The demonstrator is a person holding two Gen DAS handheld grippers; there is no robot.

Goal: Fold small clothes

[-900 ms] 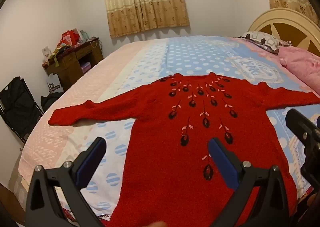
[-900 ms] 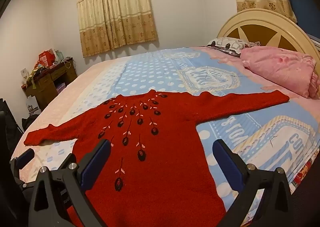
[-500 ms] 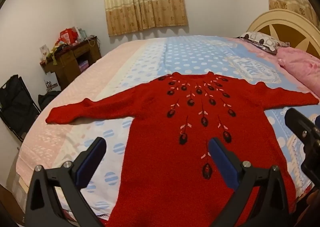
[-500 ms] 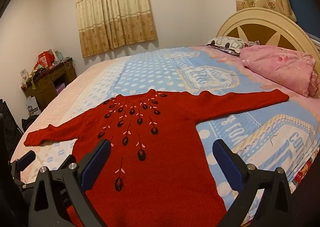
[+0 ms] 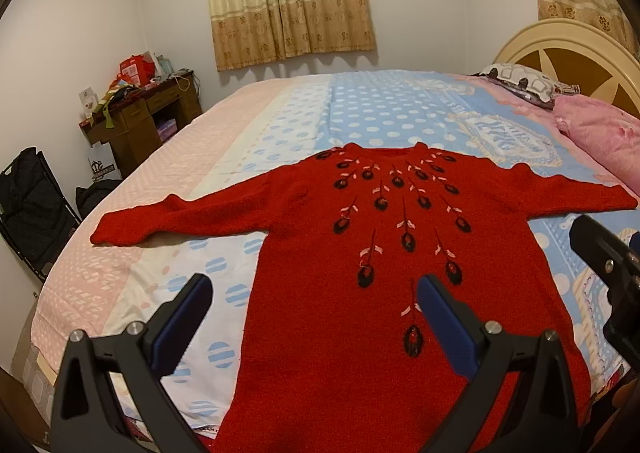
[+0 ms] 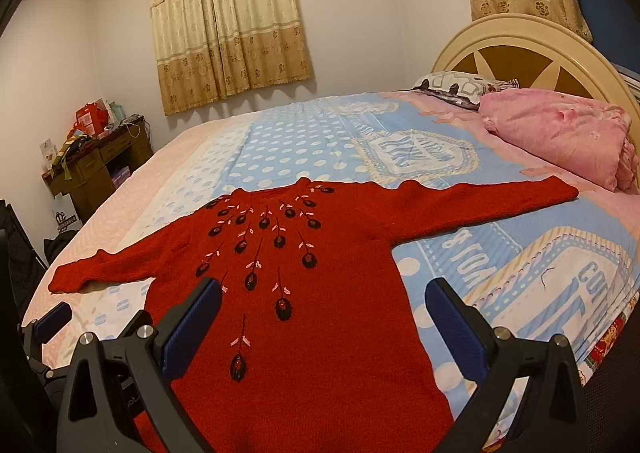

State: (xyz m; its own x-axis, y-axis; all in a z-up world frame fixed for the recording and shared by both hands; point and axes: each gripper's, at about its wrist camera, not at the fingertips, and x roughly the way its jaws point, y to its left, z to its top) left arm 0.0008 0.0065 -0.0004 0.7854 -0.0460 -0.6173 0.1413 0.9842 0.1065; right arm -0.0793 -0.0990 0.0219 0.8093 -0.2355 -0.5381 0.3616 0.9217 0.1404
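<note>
We are hovering both grippers, left gripper (image 5: 312, 313) and right gripper (image 6: 324, 315), over the hem end of the red sweater (image 5: 400, 273), fingers spread wide and grasping nothing. The sweater is lying flat on the bed (image 5: 360, 113), sleeves reaching out toward nine and three o'clock, collar at twelve. Since a moment ago almost nothing is shifting, so we judge folding is not yet starting.
</note>
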